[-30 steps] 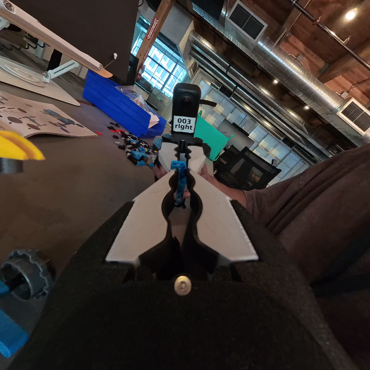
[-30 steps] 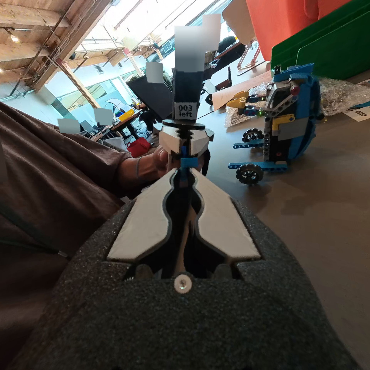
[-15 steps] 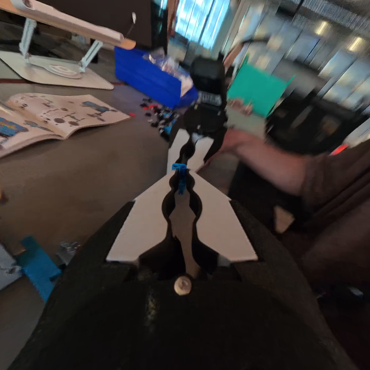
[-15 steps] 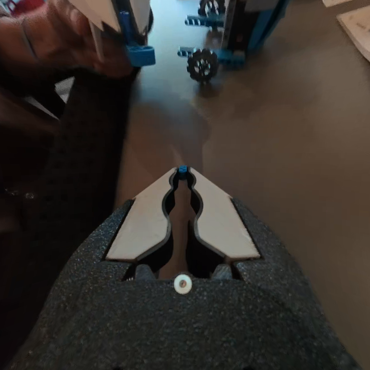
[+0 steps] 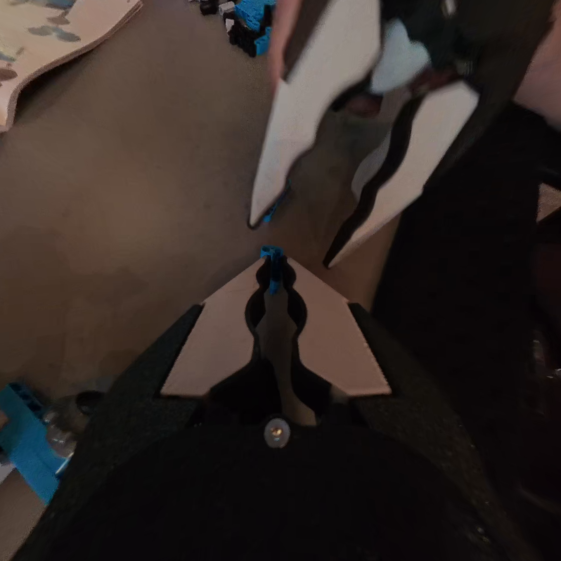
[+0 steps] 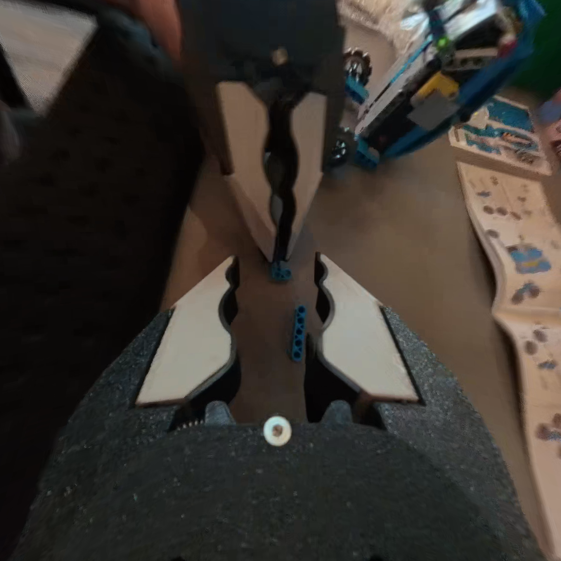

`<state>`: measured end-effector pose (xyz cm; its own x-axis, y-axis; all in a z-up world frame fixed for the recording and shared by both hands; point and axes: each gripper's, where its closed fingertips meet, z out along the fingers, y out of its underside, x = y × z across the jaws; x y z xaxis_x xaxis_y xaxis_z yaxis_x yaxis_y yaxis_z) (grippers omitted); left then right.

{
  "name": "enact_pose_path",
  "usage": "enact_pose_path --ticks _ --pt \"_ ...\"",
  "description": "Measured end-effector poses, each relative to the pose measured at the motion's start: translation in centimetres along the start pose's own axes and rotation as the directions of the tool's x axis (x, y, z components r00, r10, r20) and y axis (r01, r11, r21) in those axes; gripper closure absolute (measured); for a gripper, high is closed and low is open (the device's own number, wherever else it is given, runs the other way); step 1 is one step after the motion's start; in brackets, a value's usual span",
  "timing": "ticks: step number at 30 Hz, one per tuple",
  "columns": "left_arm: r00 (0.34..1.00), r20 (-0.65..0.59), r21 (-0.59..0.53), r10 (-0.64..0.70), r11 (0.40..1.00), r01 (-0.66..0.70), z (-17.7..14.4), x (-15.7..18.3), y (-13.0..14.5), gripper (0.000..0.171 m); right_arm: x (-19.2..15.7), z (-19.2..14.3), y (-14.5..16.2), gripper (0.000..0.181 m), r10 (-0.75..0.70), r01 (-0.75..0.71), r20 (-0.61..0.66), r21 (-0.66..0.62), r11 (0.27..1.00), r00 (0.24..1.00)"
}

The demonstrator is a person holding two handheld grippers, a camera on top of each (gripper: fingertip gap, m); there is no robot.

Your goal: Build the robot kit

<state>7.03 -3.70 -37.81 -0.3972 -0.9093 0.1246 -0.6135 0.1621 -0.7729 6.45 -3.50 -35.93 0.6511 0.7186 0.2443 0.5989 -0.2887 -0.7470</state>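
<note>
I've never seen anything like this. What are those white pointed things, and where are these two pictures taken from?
They are hand-held pincers, one in each of a person's hands, each with its own camera looking along its fingers. The left gripper is shut on a small blue plastic connector piece. The right gripper is open above a short blue plastic beam with holes lying on the brown table. Nearby stand a blue wheeled brick-built vehicle and an open instruction booklet.

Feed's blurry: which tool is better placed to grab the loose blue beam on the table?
Right. The right tool is open over the blue beam lying flat; the left tool is shut on a small blue piece.
</note>
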Motion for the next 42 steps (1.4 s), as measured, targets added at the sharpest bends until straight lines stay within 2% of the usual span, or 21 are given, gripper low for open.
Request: enact_pose_path --ticks 2,4,8,10,13,17,20,21,22,23,25,28,31,35,42 --pt "0.995 -0.061 0.024 -0.083 0.996 0.085 -0.3 0.0 -0.3 0.166 -0.3 1.1 0.2 0.138 -0.136 0.132 -0.077 -0.057 0.990 0.988" --pt "0.978 -0.136 0.063 -0.160 0.983 0.170 -0.8 0.0 -0.9 0.167 0.1 1.7 0.0 0.140 -0.194 0.185 -0.143 -0.075 0.980 0.970" --pt "0.928 -0.260 0.100 -0.267 0.948 0.301 -1.6 0.0 -1.7 0.167 1.1 1.1 -1.1 0.155 -0.243 0.241 -0.227 -0.038 0.970 0.943" --pt "0.898 -0.318 0.108 -0.303 0.930 0.352 -2.0 0.2 -2.0 0.167 0.7 1.1 -1.7 0.154 -0.253 0.259 -0.230 -0.007 0.966 0.940" --pt "0.842 -0.401 0.110 -0.362 0.893 0.436 -2.8 0.2 -2.5 0.167 0.8 1.1 -2.1 0.150 -0.306 0.311 -0.273 -0.025 0.950 0.912" --pt "0.770 -0.493 0.097 -0.406 0.854 0.512 -3.5 0.4 -2.9 0.167 1.2 0.8 -2.6 0.158 -0.323 0.331 -0.311 -0.026 0.943 0.894" --pt "0.744 -0.528 0.117 -0.409 0.833 0.541 -4.1 0.4 -3.4 0.165 1.4 0.4 -3.1 0.159 -0.299 0.316 -0.320 -0.001 0.949 0.899" --pt "0.739 -0.533 0.127 -0.412 0.824 0.552 -4.4 0.3 -3.5 0.154 1.6 0.3 -3.2 0.159 -0.272 0.290 -0.319 0.008 0.957 0.908" --pt "0.737 -0.535 0.136 -0.414 0.819 0.558 -4.6 0.1 -3.5 0.150 2.0 0.1 -3.0 0.159 -0.243 0.262 -0.324 0.013 0.965 0.914" --pt "0.737 -0.537 0.146 -0.411 0.815 0.561 -4.8 0.0 -3.6 0.151 2.5 -0.3 -3.0 0.159 -0.221 0.243 -0.335 0.025 0.970 0.916" --pt "0.750 -0.538 0.163 -0.386 0.825 0.542 -4.9 0.2 -3.7 0.165 2.8 -0.8 -3.4 0.159 -0.176 0.211 -0.340 0.070 0.975 0.924" --pt "0.784 -0.494 0.183 -0.376 0.837 0.516 -4.6 0.0 -3.7 0.166 2.9 -0.7 -3.2 0.159 -0.184 0.213 -0.353 0.045 0.976 0.918" --pt "0.780 -0.501 0.185 -0.374 0.835 0.519 -4.7 0.1 -3.7 0.167 2.8 -0.7 -3.3 0.159 -0.162 0.191 -0.336 0.057 0.980 0.928" --pt "0.767 -0.512 0.170 -0.386 0.831 0.531 -4.6 0.1 -3.5 0.168 2.6 -0.6 -3.2 0.159 -0.229 0.255 -0.337 0.033 0.966 0.913" --pt "0.764 -0.501 0.158 -0.407 0.825 0.542 -4.4 -0.1 -3.2 0.169 2.3 -0.1 -2.8 0.160 -0.266 0.276 -0.325 -0.014 0.961 0.908"
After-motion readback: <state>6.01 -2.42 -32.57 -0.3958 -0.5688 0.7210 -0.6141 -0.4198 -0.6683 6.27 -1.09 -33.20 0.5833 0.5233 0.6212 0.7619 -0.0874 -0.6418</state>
